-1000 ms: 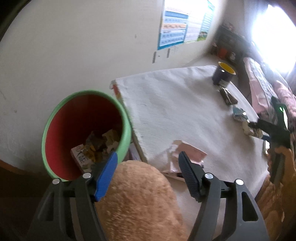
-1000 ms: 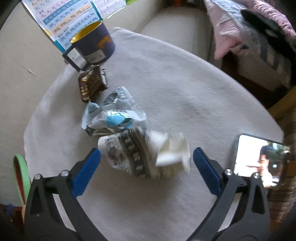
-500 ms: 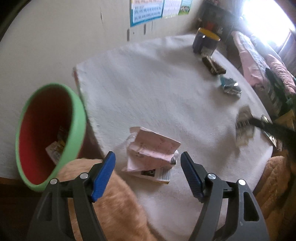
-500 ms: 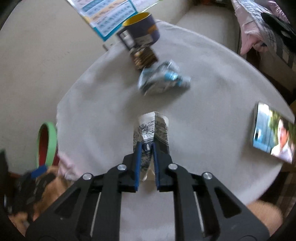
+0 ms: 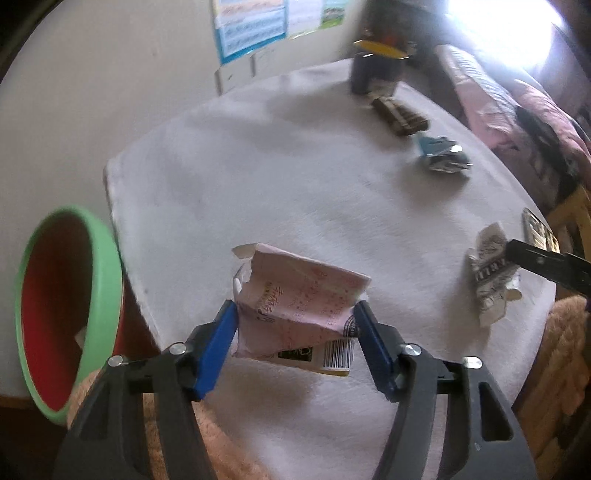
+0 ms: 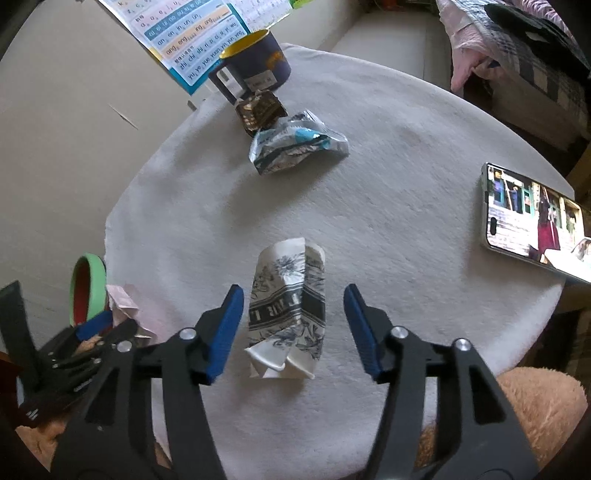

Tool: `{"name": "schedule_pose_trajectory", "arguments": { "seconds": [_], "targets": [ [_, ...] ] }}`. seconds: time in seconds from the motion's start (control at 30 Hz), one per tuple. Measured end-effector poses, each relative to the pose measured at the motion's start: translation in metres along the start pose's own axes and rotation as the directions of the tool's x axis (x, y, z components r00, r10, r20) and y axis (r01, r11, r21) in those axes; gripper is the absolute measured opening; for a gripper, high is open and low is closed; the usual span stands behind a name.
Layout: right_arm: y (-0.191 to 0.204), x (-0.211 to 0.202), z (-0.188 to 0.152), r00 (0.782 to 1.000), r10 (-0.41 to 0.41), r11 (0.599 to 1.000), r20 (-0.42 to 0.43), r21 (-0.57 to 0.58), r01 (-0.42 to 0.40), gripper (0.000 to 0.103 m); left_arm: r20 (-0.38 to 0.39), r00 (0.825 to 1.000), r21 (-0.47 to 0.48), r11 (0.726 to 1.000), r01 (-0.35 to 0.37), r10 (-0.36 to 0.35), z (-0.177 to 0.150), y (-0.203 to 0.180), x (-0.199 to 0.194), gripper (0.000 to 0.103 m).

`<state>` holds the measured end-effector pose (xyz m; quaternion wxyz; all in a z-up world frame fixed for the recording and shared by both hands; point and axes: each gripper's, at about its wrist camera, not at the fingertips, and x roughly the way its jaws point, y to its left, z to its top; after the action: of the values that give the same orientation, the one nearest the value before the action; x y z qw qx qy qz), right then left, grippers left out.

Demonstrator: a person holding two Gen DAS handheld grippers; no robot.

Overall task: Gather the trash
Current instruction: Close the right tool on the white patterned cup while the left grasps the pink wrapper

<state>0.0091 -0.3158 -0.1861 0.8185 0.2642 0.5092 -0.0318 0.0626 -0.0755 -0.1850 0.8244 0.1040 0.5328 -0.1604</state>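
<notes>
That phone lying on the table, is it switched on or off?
On. The phone lies flat near the table's edge, and its screen is lit with a colourful picture of people and buildings.

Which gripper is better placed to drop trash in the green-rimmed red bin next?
Left. The left gripper has its pads against the crumpled pink carton, and the green-rimmed red bin sits just to its left. The right gripper is open around the black-and-white printed paper cup, farther from the bin.

beige wall [image 5: 110,92] with poster [image 6: 192,37]; bright window [image 5: 506,26]; bed [image 6: 517,55] beside white-clothed table [image 5: 295,177].
</notes>
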Motion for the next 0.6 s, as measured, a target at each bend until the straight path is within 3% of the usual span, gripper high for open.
{"name": "schedule_pose_trajectory", "arguments": {
  "seconds": [0.1,0.2,0.27,0.3,0.33,0.47,0.5,0.6],
  "targets": [
    [0.0,0.011,-0.001,0.999,-0.018,1.0,-0.047,-0.002,0.018,0.058,-0.016,1.0,0.026,1.0,-0.011,0.011,0.0,-0.003,0.001,0.031],
    [0.001,0.019,-0.003,0.997,-0.026,1.0,-0.077,-0.01,0.025,0.057,-0.038,0.999,-0.011,1.0,0.014,-0.014,-0.001,0.004,0.001,0.02],
    [0.003,0.019,-0.005,0.996,-0.034,0.999,-0.078,-0.022,0.033,0.037,-0.032,0.999,-0.029,0.999,0.02,-0.02,-0.002,0.007,0.001,0.019],
    [0.004,0.019,-0.005,0.997,-0.019,1.0,-0.078,-0.025,0.017,0.034,-0.031,0.999,-0.034,0.999,0.019,-0.02,-0.001,0.008,0.001,0.018],
    [0.005,0.017,-0.005,0.997,-0.026,0.999,-0.07,-0.031,0.024,0.022,-0.032,0.999,-0.039,0.999,0.022,-0.023,-0.001,0.008,0.003,0.018],
    [0.007,0.013,-0.006,0.998,-0.018,0.999,-0.054,-0.044,0.015,0.018,-0.035,0.998,-0.11,0.993,0.047,-0.052,-0.005,0.018,0.003,0.019],
    [0.006,0.014,-0.006,0.998,-0.015,0.999,-0.054,-0.043,0.013,0.018,-0.035,0.998,-0.122,0.991,0.05,-0.055,-0.006,0.019,0.003,0.023],
    [0.005,0.014,-0.006,0.998,-0.006,0.999,-0.058,-0.036,0.004,0.018,-0.035,0.998,-0.153,0.987,0.045,-0.051,-0.008,0.025,0.005,0.048]
  ]
}}
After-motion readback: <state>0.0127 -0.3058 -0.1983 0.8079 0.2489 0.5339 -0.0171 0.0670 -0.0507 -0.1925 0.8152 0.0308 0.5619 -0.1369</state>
